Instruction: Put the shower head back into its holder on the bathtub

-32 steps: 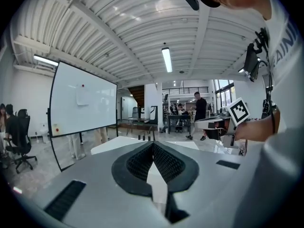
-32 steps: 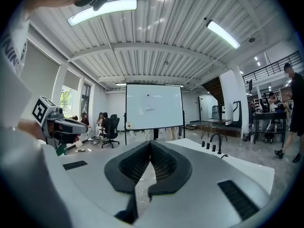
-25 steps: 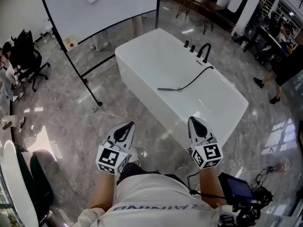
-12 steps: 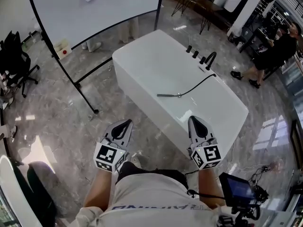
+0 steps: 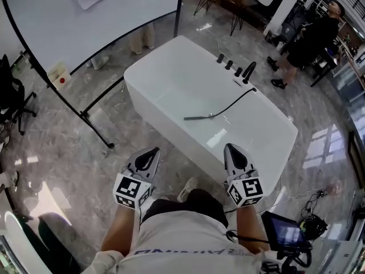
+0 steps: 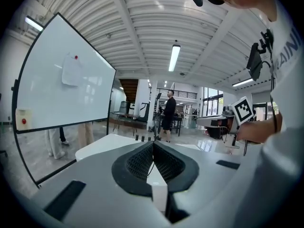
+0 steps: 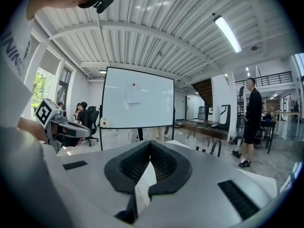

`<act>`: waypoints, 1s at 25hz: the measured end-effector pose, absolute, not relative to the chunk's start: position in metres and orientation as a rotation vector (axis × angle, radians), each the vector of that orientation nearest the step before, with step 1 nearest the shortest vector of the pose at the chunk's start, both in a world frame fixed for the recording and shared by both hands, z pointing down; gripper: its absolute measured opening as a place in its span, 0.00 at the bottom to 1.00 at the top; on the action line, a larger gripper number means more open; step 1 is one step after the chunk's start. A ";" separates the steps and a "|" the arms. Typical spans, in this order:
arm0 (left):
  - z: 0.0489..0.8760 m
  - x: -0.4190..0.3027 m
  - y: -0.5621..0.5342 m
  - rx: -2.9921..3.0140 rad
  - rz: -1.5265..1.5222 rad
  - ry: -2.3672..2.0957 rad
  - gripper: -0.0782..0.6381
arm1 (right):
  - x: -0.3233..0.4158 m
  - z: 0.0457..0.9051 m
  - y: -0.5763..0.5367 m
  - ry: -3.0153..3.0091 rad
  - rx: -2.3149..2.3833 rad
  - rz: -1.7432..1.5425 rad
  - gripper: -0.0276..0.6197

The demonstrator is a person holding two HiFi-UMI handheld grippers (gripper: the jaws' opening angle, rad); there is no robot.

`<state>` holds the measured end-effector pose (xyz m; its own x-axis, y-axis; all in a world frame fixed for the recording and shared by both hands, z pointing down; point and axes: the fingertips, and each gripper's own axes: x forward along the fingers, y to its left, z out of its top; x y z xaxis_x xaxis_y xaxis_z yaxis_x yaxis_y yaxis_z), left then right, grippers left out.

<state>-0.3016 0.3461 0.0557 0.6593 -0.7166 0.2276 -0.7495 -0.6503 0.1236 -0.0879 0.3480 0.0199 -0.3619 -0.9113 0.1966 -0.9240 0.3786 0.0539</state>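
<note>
A white bathtub [image 5: 171,76] stands on the marble floor ahead of me. The shower head [image 5: 194,118] lies inside it, and its dark hose [image 5: 231,103] curves up to the far rim beside the black faucet [image 5: 247,72] and three knobs [image 5: 229,64]. My left gripper [image 5: 153,150] and right gripper [image 5: 230,147] hover side by side short of the tub's near wall, both shut and empty. In the left gripper view the left gripper [image 6: 153,142] points at the tub [image 6: 107,142]. In the right gripper view the right gripper [image 7: 150,143] points towards the faucet [image 7: 216,147].
A large whiteboard [image 5: 97,10] on a black stand [image 5: 94,124] is left of the tub. A person in black [image 5: 308,30] stands past the tub's far right corner. A monitor [image 5: 283,230] and cables lie on the floor at my right. My foot [image 5: 187,189] is near the tub.
I have stepped nearer to the tub with both grippers carried along, still shut and empty. The person in black has moved further off, to the upper right.
</note>
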 end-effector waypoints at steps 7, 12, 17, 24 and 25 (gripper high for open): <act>0.050 -0.266 0.276 2.736 0.323 -1.181 0.13 | -0.055 0.026 0.278 -2.453 1.687 0.138 0.06; 0.040 -0.228 0.217 2.750 0.346 -1.167 0.13 | -0.013 0.022 0.222 -2.469 1.735 0.146 0.06; 0.028 -0.164 0.158 2.758 0.321 -1.161 0.13 | 0.057 0.023 0.173 -2.462 1.799 0.179 0.06; 0.025 -0.081 0.101 2.849 0.411 -1.063 0.13 | 0.138 0.031 0.125 -2.420 1.904 0.212 0.06; 0.025 -0.075 0.097 2.859 0.417 -1.042 0.13 | 0.143 0.032 0.125 -2.408 1.924 0.217 0.06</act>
